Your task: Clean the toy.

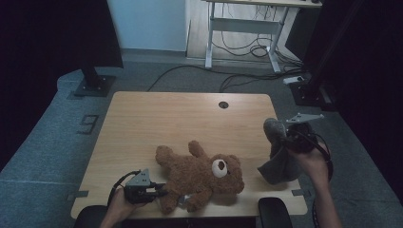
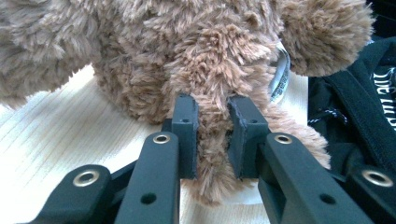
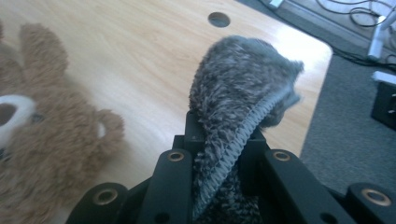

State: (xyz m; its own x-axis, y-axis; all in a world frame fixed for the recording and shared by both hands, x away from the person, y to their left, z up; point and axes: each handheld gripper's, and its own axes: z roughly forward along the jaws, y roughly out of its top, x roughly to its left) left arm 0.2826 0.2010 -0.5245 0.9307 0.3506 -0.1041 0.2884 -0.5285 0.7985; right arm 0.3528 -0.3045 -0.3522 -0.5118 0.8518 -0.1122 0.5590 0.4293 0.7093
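Brown plush of the teddy bear [image 1: 199,175], laid on the tabletop [image 1: 157,118], was pinched by the left gripper [image 1: 159,190] for steadiness, while the grey cloth [image 1: 278,159] was held clamped in the right gripper [image 1: 285,137], lifted clear.

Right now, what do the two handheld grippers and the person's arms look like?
Both grippers are black. The left gripper and the right gripper each carry a grey three-cornered plate on top and trail a black cable. In the gripper views, the jaw arms show brass-coloured rivets, with blocky dark pads. The forearms are bare, no sleeves visible.
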